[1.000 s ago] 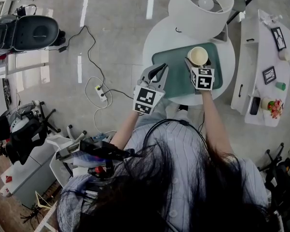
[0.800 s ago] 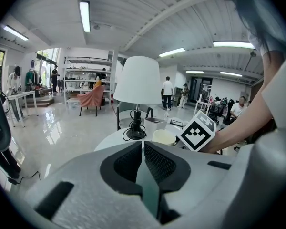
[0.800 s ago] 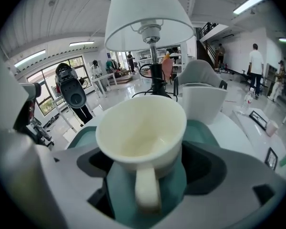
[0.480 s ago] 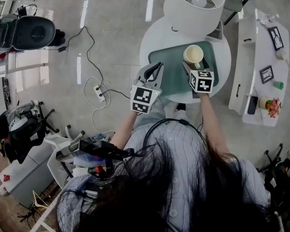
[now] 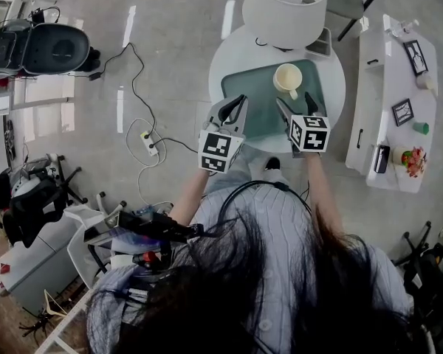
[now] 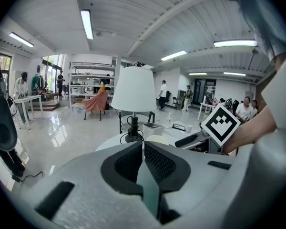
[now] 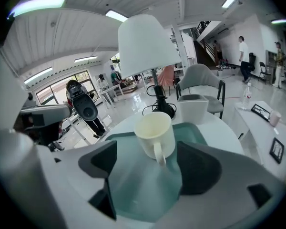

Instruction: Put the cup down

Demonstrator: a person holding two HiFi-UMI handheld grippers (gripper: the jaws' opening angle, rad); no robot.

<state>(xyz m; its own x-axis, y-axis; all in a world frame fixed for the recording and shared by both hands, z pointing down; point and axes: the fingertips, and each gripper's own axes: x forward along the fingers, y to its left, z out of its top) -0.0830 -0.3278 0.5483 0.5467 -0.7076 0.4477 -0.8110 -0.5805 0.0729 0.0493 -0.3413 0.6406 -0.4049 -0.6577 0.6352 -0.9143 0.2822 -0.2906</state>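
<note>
A cream cup [image 5: 287,78] stands upright on the green mat [image 5: 255,98] of the round white table, its handle toward me. My right gripper [image 5: 296,106] is open, a short way behind the cup and not touching it. In the right gripper view the cup [image 7: 155,133] stands free beyond the spread jaws of the right gripper [image 7: 145,168], on the mat [image 7: 133,190]. My left gripper [image 5: 235,109] hovers at the mat's near left edge, shut and holding nothing. In the left gripper view the left gripper [image 6: 143,146] has its pads together, and the cup's rim [image 6: 155,139] peeks over them.
A white table lamp [image 5: 284,9] stands at the table's far side, with a small white square container [image 7: 192,108] beside it. A white side bench [image 5: 395,87] with small items runs along the right. A power strip and cable [image 5: 146,139] lie on the floor to the left.
The right gripper has opened and drawn back toward me, leaving the cup standing on the mat. The left gripper has barely moved.
</note>
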